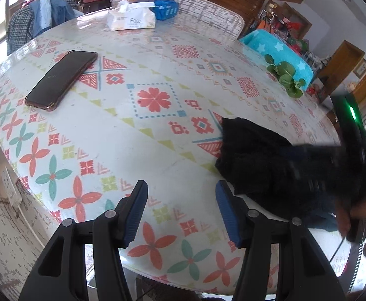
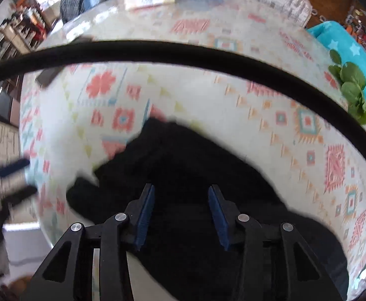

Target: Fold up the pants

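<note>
Black pants (image 1: 260, 158) lie bunched near the front right edge of a round table with a patterned cloth (image 1: 138, 130). My left gripper (image 1: 181, 188) is open and empty, hovering over the table's front edge just left of the pants. My right gripper (image 2: 181, 190) is open, right above the pants (image 2: 183, 155), which fill the space under and between its fingers; the view is motion-blurred. In the left wrist view the right gripper is a dark blur (image 1: 353, 155) at the far right. The left gripper shows blurred at the left edge of the right wrist view (image 2: 10, 173).
A phone in a case (image 1: 61, 80) lies on the left of the table. A tissue pack (image 1: 131, 18) and a blue box (image 1: 166, 8) stand at the back. Green leaves (image 1: 287, 77) lie on the right edge beside a turquoise star towel (image 1: 278, 52). A black cable (image 2: 183, 50) arcs across the right wrist view.
</note>
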`<move>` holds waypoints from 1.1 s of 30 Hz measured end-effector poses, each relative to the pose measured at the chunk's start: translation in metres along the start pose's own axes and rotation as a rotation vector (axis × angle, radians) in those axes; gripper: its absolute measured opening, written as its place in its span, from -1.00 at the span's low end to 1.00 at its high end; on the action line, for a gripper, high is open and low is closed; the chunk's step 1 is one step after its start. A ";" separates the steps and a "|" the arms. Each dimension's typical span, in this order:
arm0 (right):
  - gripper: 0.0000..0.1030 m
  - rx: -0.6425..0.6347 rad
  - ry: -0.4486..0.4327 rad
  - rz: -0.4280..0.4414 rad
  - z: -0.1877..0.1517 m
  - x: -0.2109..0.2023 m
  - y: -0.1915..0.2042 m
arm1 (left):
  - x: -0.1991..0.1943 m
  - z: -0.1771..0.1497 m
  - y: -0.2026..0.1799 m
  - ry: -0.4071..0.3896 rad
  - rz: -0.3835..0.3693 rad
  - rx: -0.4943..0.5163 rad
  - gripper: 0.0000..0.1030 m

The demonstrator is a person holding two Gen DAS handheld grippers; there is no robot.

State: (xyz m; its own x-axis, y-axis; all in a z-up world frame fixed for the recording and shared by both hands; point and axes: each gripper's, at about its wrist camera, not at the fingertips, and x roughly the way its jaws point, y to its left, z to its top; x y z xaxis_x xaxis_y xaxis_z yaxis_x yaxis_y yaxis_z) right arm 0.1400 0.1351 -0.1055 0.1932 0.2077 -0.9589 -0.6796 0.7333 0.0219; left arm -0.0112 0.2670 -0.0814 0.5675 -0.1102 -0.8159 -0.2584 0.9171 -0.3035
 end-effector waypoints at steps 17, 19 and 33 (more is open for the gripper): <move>-0.05 -0.083 0.031 0.281 0.012 -0.004 0.001 | 0.019 -0.014 -0.027 0.068 -0.114 0.034 0.07; -0.03 -0.130 0.059 0.284 0.017 0.007 0.010 | 0.018 -0.018 -0.027 0.069 -0.109 0.039 0.07; -0.57 -0.055 -0.007 0.254 0.012 -0.005 0.005 | 0.032 -0.017 -0.030 0.102 -0.148 0.020 0.08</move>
State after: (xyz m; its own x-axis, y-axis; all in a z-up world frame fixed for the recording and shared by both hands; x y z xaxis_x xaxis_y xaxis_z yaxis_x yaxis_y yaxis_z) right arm 0.1439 0.1454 -0.0974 0.0167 0.3853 -0.9227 -0.7445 0.6208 0.2458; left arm 0.0012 0.2296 -0.1064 0.5156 -0.2815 -0.8092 -0.1623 0.8953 -0.4149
